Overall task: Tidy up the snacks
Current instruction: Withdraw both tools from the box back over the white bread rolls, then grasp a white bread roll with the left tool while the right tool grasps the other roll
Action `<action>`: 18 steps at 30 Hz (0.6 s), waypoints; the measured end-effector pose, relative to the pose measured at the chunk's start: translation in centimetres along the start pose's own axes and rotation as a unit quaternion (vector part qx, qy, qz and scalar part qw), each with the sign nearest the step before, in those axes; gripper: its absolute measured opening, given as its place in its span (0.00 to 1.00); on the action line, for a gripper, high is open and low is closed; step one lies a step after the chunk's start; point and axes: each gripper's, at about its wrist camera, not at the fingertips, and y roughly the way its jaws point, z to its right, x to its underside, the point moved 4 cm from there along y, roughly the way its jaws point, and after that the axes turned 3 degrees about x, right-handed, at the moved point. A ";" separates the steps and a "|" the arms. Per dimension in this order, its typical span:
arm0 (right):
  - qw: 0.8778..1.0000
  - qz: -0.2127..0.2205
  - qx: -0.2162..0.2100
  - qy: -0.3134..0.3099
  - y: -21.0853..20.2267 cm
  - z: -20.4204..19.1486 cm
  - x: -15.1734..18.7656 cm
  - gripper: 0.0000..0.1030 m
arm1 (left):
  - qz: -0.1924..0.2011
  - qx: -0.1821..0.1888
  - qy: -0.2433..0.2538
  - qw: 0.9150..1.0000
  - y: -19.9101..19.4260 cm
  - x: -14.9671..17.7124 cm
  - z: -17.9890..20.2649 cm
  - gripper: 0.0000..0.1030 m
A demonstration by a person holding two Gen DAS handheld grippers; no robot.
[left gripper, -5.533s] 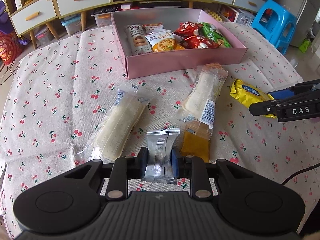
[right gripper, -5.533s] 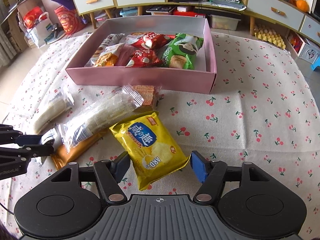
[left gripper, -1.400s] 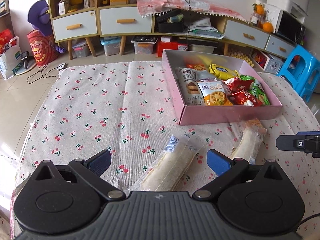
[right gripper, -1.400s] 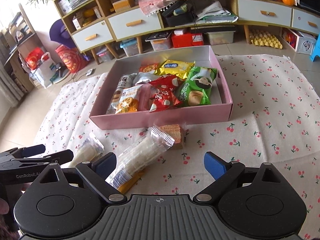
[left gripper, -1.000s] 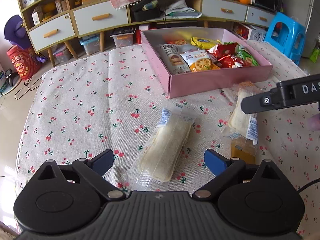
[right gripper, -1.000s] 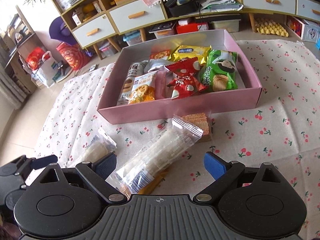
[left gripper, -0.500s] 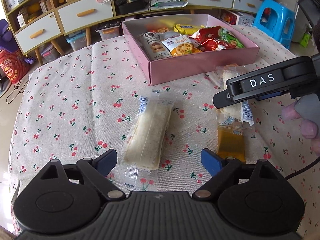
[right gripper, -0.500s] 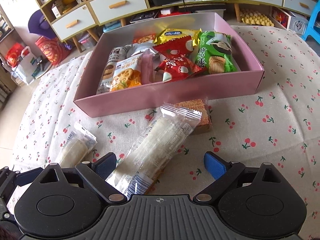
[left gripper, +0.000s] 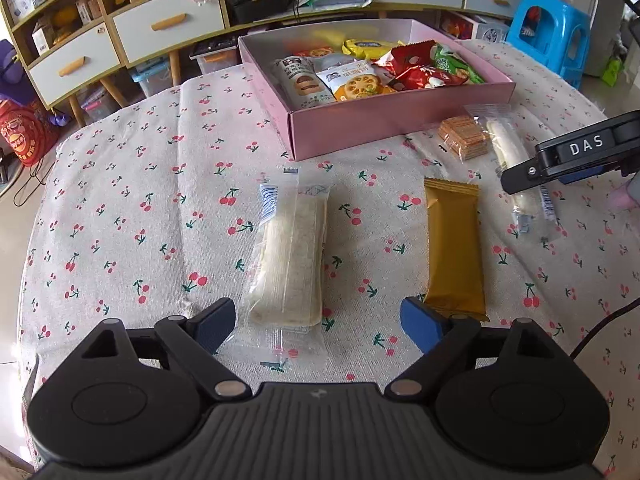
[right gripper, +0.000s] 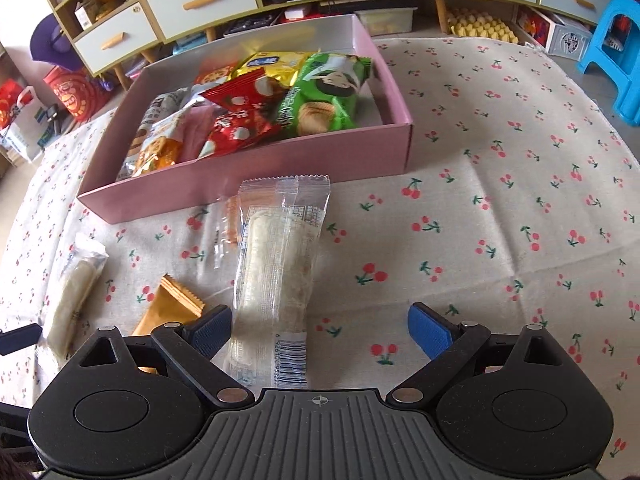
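Note:
A pink box point(left gripper: 400, 118) point(right gripper: 248, 184) holds several snack packs. On the cherry-print cloth lie a clear-wrapped white cake point(left gripper: 290, 256), a gold bar packet point(left gripper: 454, 248) point(right gripper: 168, 308), a wafer pack point(left gripper: 464, 138) and a second clear-wrapped cake point(right gripper: 276, 272) point(left gripper: 516, 168). My left gripper point(left gripper: 320, 326) is open, its jaws either side of the near end of the first cake. My right gripper point(right gripper: 320, 334) is open over the near end of the second cake, which lies by its left pad point(right gripper: 210, 328); it shows in the left wrist view point(left gripper: 576, 156).
Shelves and drawers point(left gripper: 168, 24) stand behind the cloth-covered table. A blue plastic stool point(left gripper: 552, 32) is at the far right. The first cake also shows at the left in the right wrist view point(right gripper: 76, 292).
Both grippers have moved forward and lower toward the two clear-wrapped cakes. The right gripper now lines up along its cake. Both stayed open.

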 end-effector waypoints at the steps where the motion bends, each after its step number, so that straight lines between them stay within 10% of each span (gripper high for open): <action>1: 1.000 -0.002 -0.001 0.007 -0.1 0.4 -0.1 0.93 | 0.001 -0.002 -0.003 1.000 0.0 -0.1 0.0 0.83; 18: 0.999 -0.006 0.009 -0.042 -0.3 -0.5 1.0 0.93 | 0.008 -0.043 -0.056 0.997 0.3 -0.6 -1.7 0.63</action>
